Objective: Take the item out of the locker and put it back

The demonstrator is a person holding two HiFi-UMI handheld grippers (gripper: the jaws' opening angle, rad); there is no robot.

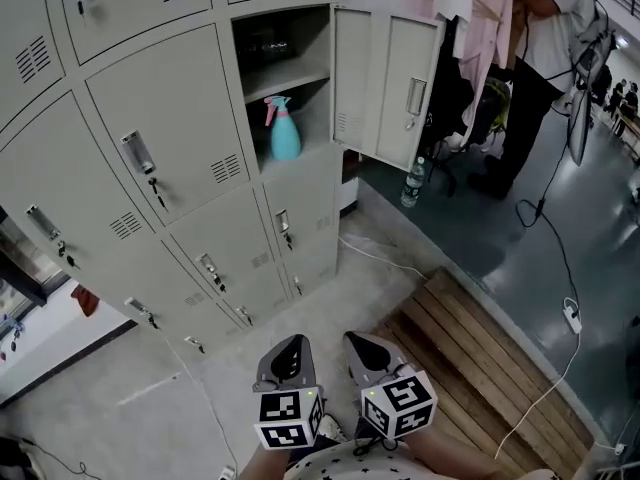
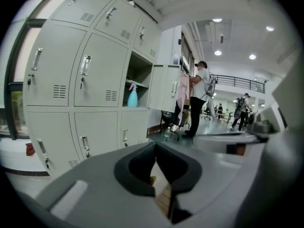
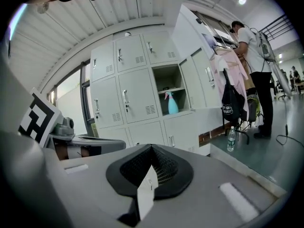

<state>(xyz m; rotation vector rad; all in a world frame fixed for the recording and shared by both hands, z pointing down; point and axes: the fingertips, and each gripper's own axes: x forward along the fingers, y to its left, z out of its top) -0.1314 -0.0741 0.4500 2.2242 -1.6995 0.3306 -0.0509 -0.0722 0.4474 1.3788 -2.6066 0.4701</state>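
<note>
A blue spray bottle (image 1: 283, 133) with a pink nozzle stands upright on the lower shelf of the open locker (image 1: 300, 78). Its door (image 1: 390, 88) is swung out to the right. The bottle also shows in the left gripper view (image 2: 132, 97) and the right gripper view (image 3: 172, 105), far ahead of both jaws. My left gripper (image 1: 293, 353) (image 2: 156, 163) and right gripper (image 1: 365, 350) (image 3: 151, 167) sit side by side low in the head view, well short of the lockers. Both are shut with nothing between the jaws.
A dark object (image 1: 268, 46) lies on the locker's upper shelf. A water bottle (image 1: 412, 183) stands on the floor below the door. A wooden slatted bench (image 1: 480, 358) lies to my right. A person (image 1: 545, 58) stands by hanging clothes (image 1: 480, 28). A white cable (image 1: 560, 258) crosses the floor.
</note>
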